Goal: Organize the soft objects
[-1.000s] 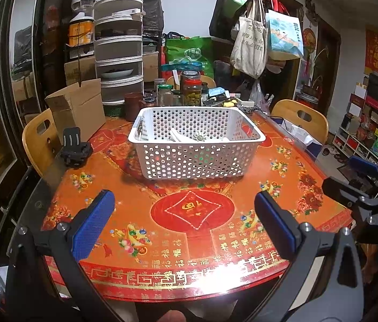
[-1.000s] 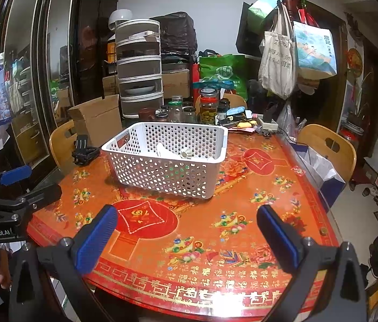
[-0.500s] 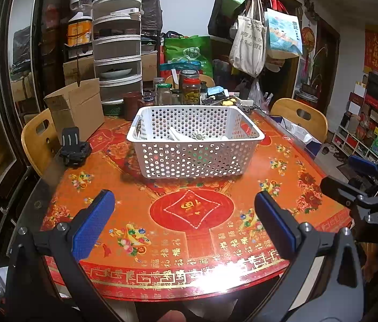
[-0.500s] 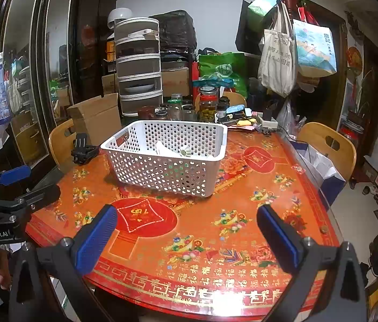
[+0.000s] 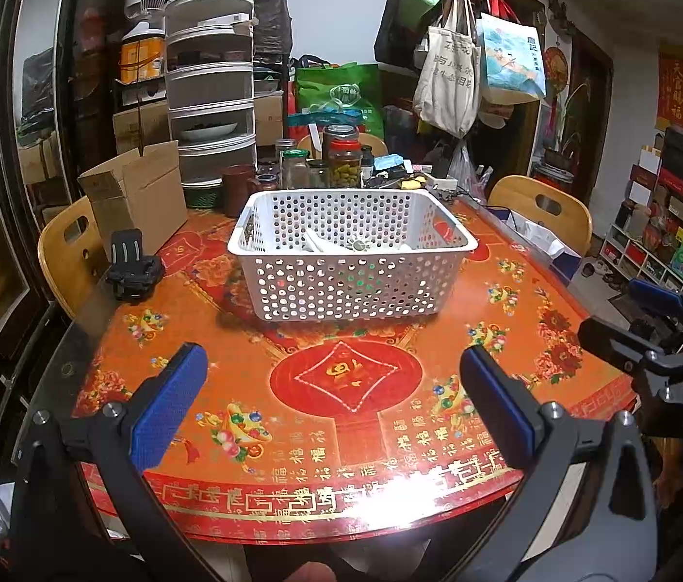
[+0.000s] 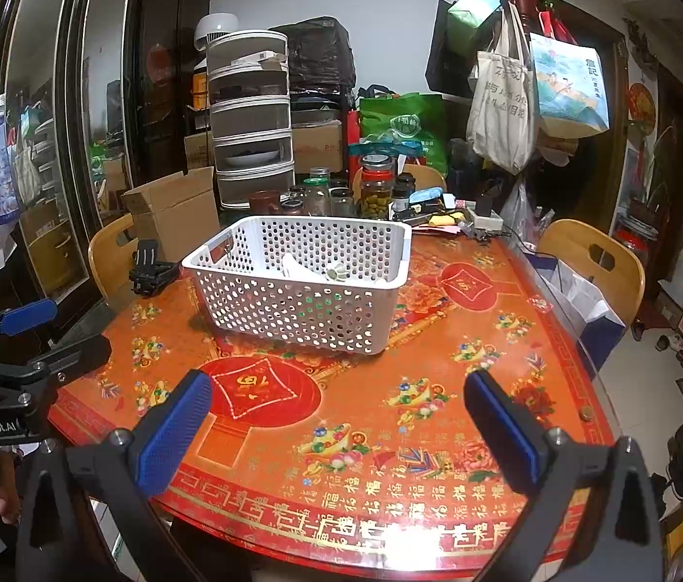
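Note:
A white perforated basket point(image 5: 351, 266) stands on the red patterned table point(image 5: 346, 378); it also shows in the right wrist view point(image 6: 302, 291). Pale soft items point(image 5: 341, 245) lie inside it, mostly hidden by its walls; they also show in the right wrist view point(image 6: 322, 269). My left gripper point(image 5: 332, 397) is open and empty, held above the table's near edge. My right gripper point(image 6: 336, 417) is open and empty, also near the front edge. Each gripper appears at the side of the other's view: the right one point(image 5: 657, 334) and the left one point(image 6: 16, 344).
A black clamp mount point(image 5: 133, 266) lies left of the basket. A cardboard box point(image 5: 140, 194), jars point(image 5: 344, 160) and stacked containers point(image 5: 210, 87) crowd the far side. Wooden chairs point(image 5: 543, 208) stand around the table. Bags point(image 5: 453, 77) hang on a coat rack behind.
Both views have shifted only slightly; the basket sits a touch lower in the right wrist view. Both grippers stay open and empty.

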### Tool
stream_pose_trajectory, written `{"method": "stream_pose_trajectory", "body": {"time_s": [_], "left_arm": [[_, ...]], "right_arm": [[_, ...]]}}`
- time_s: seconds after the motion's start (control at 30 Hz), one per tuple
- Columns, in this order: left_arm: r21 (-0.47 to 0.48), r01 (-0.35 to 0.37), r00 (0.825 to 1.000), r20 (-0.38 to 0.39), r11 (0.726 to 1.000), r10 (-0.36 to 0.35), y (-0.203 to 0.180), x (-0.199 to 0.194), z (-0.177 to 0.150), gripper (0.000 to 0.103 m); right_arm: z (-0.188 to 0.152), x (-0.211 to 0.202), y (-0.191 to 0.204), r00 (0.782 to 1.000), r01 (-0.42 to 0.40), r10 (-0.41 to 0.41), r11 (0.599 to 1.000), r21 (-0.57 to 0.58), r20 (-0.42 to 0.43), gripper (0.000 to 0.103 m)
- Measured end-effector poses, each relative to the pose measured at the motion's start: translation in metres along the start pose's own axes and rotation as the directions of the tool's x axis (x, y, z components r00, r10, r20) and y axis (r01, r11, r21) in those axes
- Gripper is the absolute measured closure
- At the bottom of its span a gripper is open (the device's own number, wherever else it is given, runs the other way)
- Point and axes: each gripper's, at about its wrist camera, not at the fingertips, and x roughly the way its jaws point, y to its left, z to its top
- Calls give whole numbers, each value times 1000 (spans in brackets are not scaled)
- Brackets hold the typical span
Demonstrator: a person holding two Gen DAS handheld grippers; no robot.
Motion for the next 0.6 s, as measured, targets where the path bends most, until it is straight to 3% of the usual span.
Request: {"method": "stream_pose_trajectory", "body": {"time_s": [0.6], "left_arm": [[11, 11, 1000, 5, 1000, -11, 3, 1, -4, 0]], "right_arm": [[-3, 3, 1, 1000, -2, 2, 1000, -1, -6, 0]]}}
